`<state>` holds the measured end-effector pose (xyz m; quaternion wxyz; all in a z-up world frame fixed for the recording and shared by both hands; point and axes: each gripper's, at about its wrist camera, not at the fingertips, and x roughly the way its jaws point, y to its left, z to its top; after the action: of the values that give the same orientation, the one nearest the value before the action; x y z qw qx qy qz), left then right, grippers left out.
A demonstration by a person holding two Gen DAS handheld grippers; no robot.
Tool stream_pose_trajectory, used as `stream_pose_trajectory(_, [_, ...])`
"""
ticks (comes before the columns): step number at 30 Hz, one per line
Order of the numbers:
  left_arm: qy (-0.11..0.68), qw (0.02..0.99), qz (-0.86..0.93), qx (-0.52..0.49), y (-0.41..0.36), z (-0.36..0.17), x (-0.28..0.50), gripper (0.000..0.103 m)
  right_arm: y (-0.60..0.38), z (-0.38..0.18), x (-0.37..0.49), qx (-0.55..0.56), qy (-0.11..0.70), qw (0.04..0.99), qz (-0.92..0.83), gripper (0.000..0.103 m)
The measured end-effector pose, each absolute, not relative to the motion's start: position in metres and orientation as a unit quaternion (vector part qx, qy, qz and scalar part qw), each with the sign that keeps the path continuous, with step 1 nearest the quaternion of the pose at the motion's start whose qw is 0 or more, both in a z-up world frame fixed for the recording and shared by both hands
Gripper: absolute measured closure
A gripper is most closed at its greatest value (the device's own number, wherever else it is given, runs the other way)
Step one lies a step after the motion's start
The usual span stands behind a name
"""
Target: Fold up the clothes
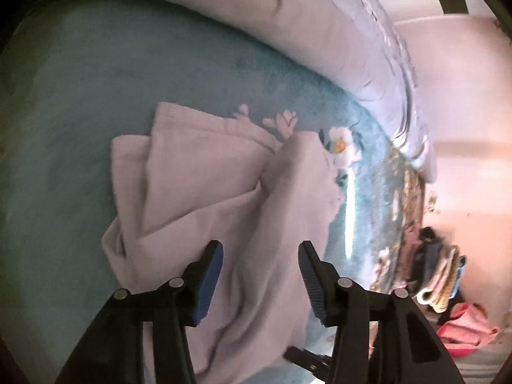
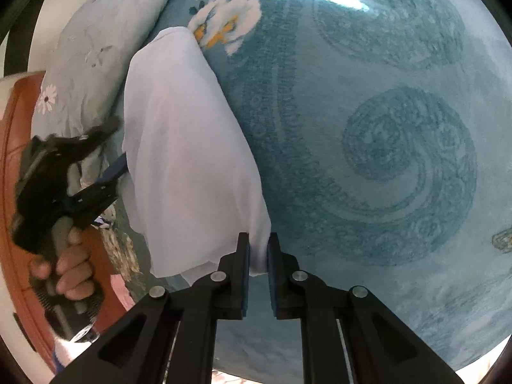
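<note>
1. Pale lilac garment (image 1: 204,185) lying rumpled and partly folded on a teal bedspread (image 1: 64,112) printed with white flowers and swirls.
2. Left gripper (image 1: 260,256) hovering over the near part of the garment, jaws spread, blue pads (image 1: 211,272) clear of the cloth with nothing pinched between them.
3. Same left gripper seen from the right wrist view (image 2: 116,147), at the garment's left edge, gripped by a hand (image 2: 72,272) around its handle; picture blurred there.
4. Right gripper (image 2: 258,256) pressed nearly together, pinching a bunched corner of the garment (image 2: 188,166) between its pads.
5. From that pinch, cloth stretching away up the picture in a long, smooth, lifted fold toward the flower print (image 2: 224,16).
6. Pale blue pillow (image 2: 96,48) with small flowers beside the garment, at the bed's edge.
7. In the left wrist view, stacked folded cloths (image 1: 444,284) and a pink cloth (image 1: 467,326) off the bed to the right, well apart from the garment.
</note>
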<state>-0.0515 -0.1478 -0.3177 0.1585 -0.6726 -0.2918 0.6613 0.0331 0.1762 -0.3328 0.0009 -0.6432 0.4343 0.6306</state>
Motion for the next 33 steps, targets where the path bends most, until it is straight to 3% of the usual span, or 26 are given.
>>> stream_pose_trajectory(2, [-0.294,0.16,0.666,-0.667,-0.143,-0.318,-0.047,0.098,0.179,-0.332,0.033,-0.641,0.439,-0.001,0.63,0.092])
stream_pose_trajectory(3, [-0.3,0.161,0.669,-0.66,-0.146,-0.314,-0.044,0.098,0.181,-0.332,0.033,-0.64,0.441,-0.001,0.63,0.092])
stream_pose_trajectory(7, [-0.336,0.169,0.689,-0.62,-0.173,-0.284,-0.031,0.099,0.185,-0.329,0.032,-0.632,0.447,-0.012,0.633,0.092])
stream_pose_trajectory(10, [-0.316,0.153,0.708,-0.613,-0.183,-0.273,-0.019,0.099,0.21,-0.328,0.029,-0.63,0.442,-0.028,0.639,0.092])
stream_pose_trajectory(13, [-0.278,0.122,0.71,-0.635,-0.191,-0.291,-0.008,0.098,0.209,-0.329,0.028,-0.639,0.427,-0.033,0.639,0.092])
stream_pose_trajectory(17, [-0.292,0.099,0.692,-0.652,-0.21,-0.328,0.0,0.098,0.21,-0.335,0.028,-0.648,0.421,-0.033,0.634,0.092])
stream_pose_trajectory(20, [-0.33,0.099,0.68,-0.647,-0.218,-0.336,0.002,0.094,0.217,-0.339,0.029,-0.653,0.416,-0.028,0.632,0.09])
stream_pose_trajectory(22, [-0.349,0.103,0.676,-0.64,-0.222,-0.332,0.003,0.092,0.222,-0.343,0.03,-0.657,0.415,-0.021,0.629,0.082])
stream_pose_trajectory(25, [-0.357,0.1,0.678,-0.635,-0.228,-0.321,0.006,0.079,0.22,-0.352,0.033,-0.657,0.432,-0.016,0.618,0.079])
stream_pose_trajectory(26, [-0.361,0.098,0.678,-0.633,-0.23,-0.318,0.007,0.075,0.223,-0.354,0.033,-0.653,0.445,-0.02,0.613,0.079])
stream_pose_trajectory(27, [-0.364,0.097,0.678,-0.631,-0.233,-0.315,0.008,0.073,0.224,-0.354,0.033,-0.65,0.45,-0.024,0.612,0.09])
stream_pose_trajectory(28, [-0.364,0.095,0.679,-0.63,-0.233,-0.313,0.009,0.072,0.226,-0.353,0.033,-0.648,0.453,-0.027,0.612,0.094])
stream_pose_trajectory(33, [-0.379,0.085,0.671,-0.632,-0.242,-0.307,0.019,0.069,0.259,-0.337,0.018,-0.661,0.413,-0.041,0.625,0.096])
